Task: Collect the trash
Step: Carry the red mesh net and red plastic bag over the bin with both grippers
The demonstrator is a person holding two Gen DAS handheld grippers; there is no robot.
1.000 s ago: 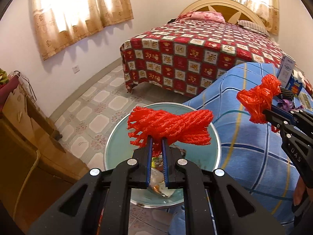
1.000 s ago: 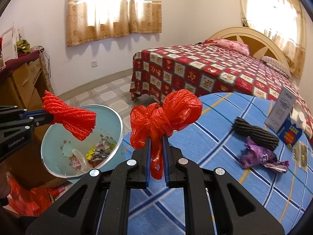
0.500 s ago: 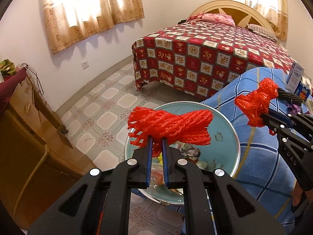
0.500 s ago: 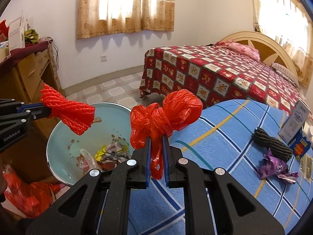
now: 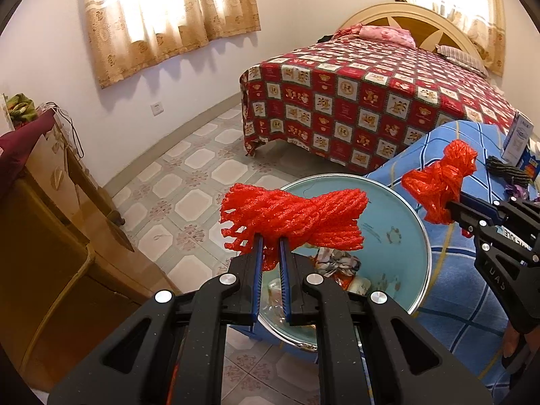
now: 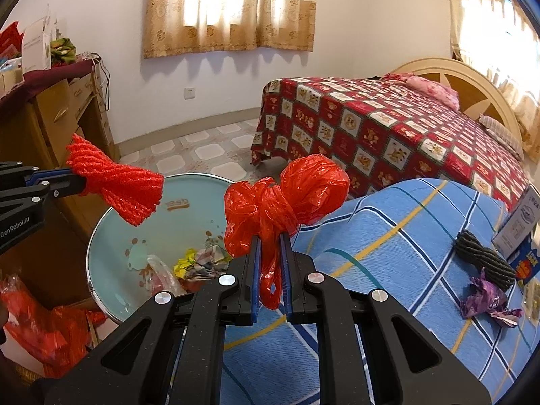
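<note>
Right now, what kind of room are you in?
It looks like a bedroom in a home. There is a bed with a red patterned cover and a pink pillow, curtains over the window, and a wooden dresser by the wall.

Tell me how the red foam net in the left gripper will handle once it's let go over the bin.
Likely light and springy: the net keeps its bundled shape past the fingers. Probably it won't roll, its frayed end looks soft. It should drop into the bin.
</note>
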